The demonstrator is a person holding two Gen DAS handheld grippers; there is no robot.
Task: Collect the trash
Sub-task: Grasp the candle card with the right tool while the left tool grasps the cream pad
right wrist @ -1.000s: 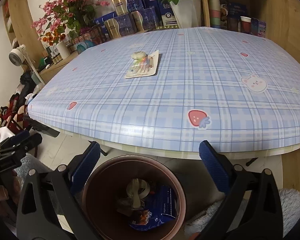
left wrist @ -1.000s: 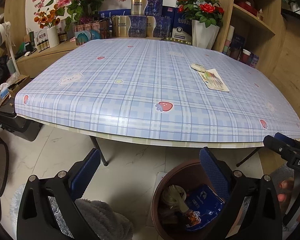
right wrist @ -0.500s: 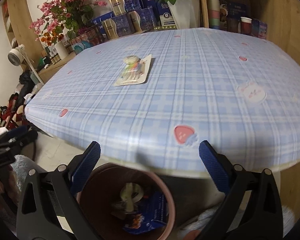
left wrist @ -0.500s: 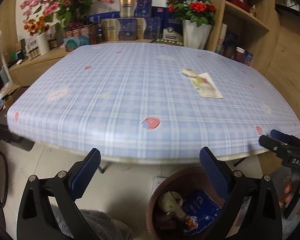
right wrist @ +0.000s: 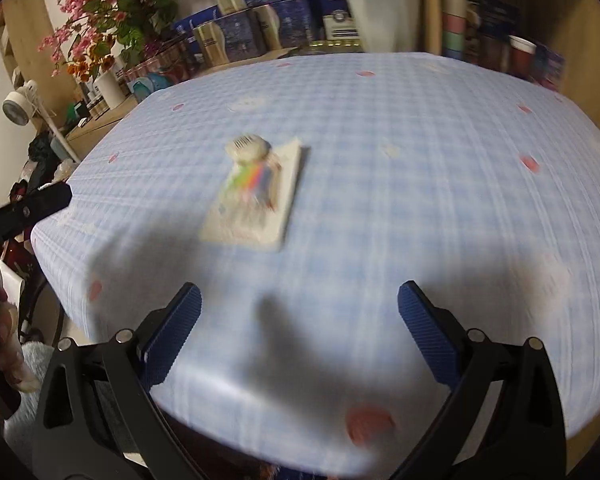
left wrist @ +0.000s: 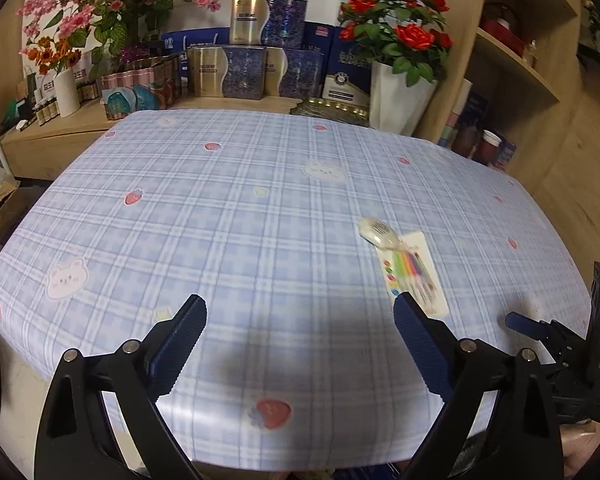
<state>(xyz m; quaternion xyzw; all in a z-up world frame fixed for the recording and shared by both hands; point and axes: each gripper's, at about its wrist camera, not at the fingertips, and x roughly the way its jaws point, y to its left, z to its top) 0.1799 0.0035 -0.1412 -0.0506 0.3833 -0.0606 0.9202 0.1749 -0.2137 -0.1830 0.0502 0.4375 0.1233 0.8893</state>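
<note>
Landmark: the flat card package point(right wrist: 256, 200), lying on the table point(left wrist: 228, 216) with its blue checked cloth.
Left gripper point(left wrist: 300, 344): it hung over the near edge of the table, nearer to the viewer than the package and to its left; the jaws stood wide apart, had just closed a little, and nothing was between them.
Right gripper point(right wrist: 300, 328): it hung in front of the package, near but apart from it; the jaws were wide open, held nothing and touched nothing.
Task thing: the package lay flat on the cloth, and a small white rounded piece point(right wrist: 247, 147) sat at its far end, touching it; I could not tell if the two were joined.
Behind the package: a white vase of red roses point(left wrist: 400, 100) and blue and gold boxes point(left wrist: 256, 68) stood well apart from it, beyond the far edge of the table.
Risk, judged: the package was thin and flat, so the jaws could slide over it or pinch the cloth instead, because there was no raised edge to take.
Risk, judged: the white piece could stay behind or roll away if only the card was lifted.
Risk, judged: the right wrist view was blurred, so a fast approach could miss the package.
</note>
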